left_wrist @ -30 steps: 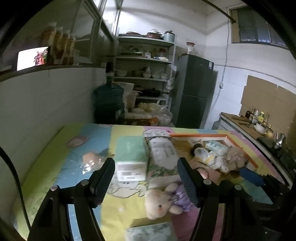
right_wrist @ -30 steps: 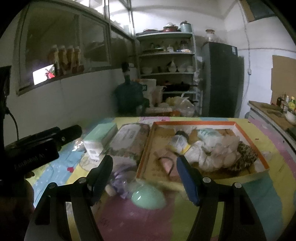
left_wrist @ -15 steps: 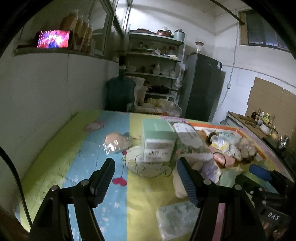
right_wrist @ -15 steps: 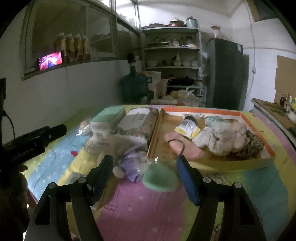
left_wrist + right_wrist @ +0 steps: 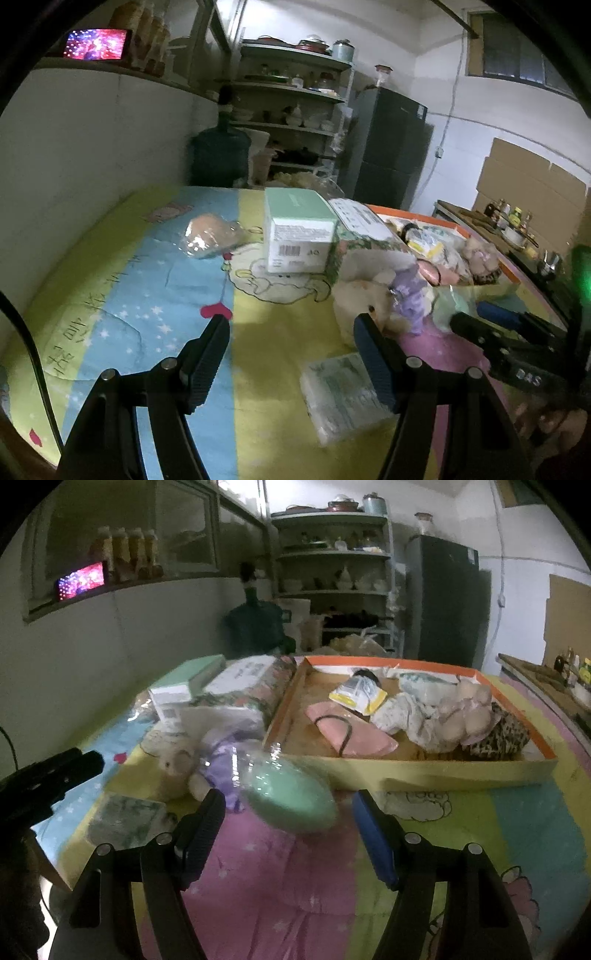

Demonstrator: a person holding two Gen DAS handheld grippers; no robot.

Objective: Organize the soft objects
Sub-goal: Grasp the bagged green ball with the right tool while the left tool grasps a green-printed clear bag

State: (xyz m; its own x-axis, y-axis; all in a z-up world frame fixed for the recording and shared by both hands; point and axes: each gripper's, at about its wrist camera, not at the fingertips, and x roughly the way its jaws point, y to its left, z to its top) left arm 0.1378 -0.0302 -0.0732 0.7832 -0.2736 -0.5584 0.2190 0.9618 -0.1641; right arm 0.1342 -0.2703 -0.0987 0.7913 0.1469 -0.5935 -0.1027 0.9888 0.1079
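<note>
A plush bear in a purple outfit [image 5: 184, 764] lies on the colourful mat, also in the left wrist view [image 5: 384, 295]. A green soft item in clear wrap [image 5: 291, 797] lies just ahead of my right gripper [image 5: 288, 812], which is open and empty. My left gripper [image 5: 291, 339] is open and empty above the mat, left of the bear. A tissue pack [image 5: 343, 395] lies by its right finger. The orange-rimmed cardboard tray [image 5: 406, 766] holds a pink pouch [image 5: 351, 734], a yellow packet and a plush pile [image 5: 461, 720].
A mint-and-white box [image 5: 299, 236] and a floral-wrapped pack [image 5: 255, 690] sit left of the tray. A clear-wrapped peach item [image 5: 210, 236] lies at the far left. A wall runs along the left; a water jug, shelves and a fridge stand behind.
Both grippers have pulled back toward the near edge. The left view has swung left, so the box and the bear now sit further right. Both stay open.
</note>
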